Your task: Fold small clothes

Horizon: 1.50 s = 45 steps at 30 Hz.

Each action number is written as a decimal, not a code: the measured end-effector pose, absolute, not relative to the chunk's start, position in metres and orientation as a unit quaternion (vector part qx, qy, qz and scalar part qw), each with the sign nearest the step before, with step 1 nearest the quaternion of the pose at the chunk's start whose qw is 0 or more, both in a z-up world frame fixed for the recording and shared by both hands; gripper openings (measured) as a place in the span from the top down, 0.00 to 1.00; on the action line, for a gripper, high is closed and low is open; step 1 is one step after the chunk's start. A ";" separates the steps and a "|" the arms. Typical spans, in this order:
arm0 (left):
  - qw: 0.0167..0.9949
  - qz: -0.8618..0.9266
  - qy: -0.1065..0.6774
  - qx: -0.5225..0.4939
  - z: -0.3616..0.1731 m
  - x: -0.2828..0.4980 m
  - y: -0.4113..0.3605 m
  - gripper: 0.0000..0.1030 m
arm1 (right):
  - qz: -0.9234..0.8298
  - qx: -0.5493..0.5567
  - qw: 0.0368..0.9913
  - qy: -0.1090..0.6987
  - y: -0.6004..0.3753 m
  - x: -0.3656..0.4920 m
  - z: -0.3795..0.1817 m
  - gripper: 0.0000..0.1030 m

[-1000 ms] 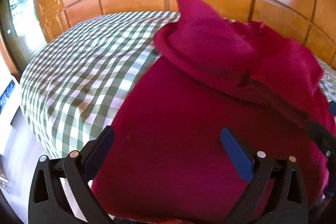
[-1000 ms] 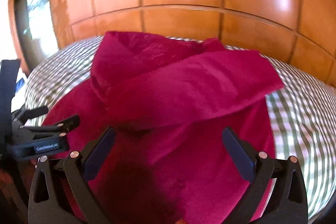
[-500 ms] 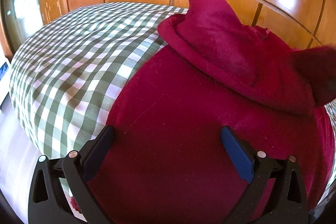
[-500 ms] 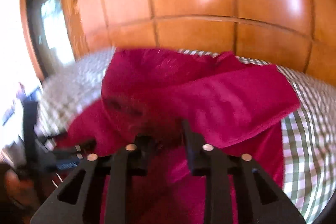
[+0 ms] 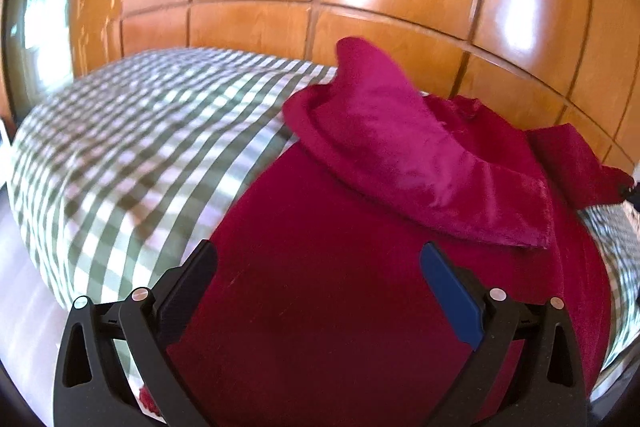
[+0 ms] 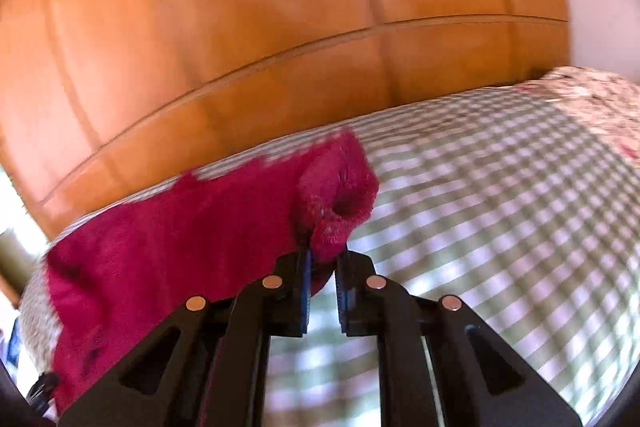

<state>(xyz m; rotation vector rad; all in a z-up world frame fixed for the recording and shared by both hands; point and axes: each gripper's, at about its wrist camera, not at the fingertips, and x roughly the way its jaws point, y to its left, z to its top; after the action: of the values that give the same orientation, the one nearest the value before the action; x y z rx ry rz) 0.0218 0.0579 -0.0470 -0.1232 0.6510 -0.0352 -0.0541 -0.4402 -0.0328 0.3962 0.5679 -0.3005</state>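
Red garment (image 6: 180, 239) sleeve now in closing right hand-held gripper (image 6: 322, 259)

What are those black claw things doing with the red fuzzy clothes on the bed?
A person is folding a red fleece garment on the checked bedspread, with a gripper in each hand. The right gripper has the sleeve end between its fingers and its jaws are closing on it, holding it out over the bed. The left gripper is open above the garment's flat body, gripping nothing.
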 end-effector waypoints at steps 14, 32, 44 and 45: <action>0.942 -0.133 0.307 -0.009 -0.030 0.021 0.021 0.03 | -0.354 0.143 0.892 0.243 -0.547 -0.051 -0.032 0.91; 0.922 -0.198 0.312 0.111 -0.025 0.065 -0.081 0.26 | -0.143 0.162 0.943 0.253 -0.389 -0.037 -0.012 0.12; 0.900 -0.242 0.351 0.089 -0.045 0.090 -0.085 0.93 | -0.057 0.152 0.908 0.386 -0.303 0.020 -0.078 0.29; 0.902 -0.241 0.349 0.082 -0.041 0.091 -0.081 0.93 | -0.059 0.150 0.909 0.384 -0.304 0.019 -0.078 0.28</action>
<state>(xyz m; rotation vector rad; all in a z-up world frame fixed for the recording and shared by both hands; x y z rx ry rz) 0.0905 -0.0812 -0.0406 0.1697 0.7214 -0.4991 0.0187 -0.3035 -0.0776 0.3103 0.7932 -0.1209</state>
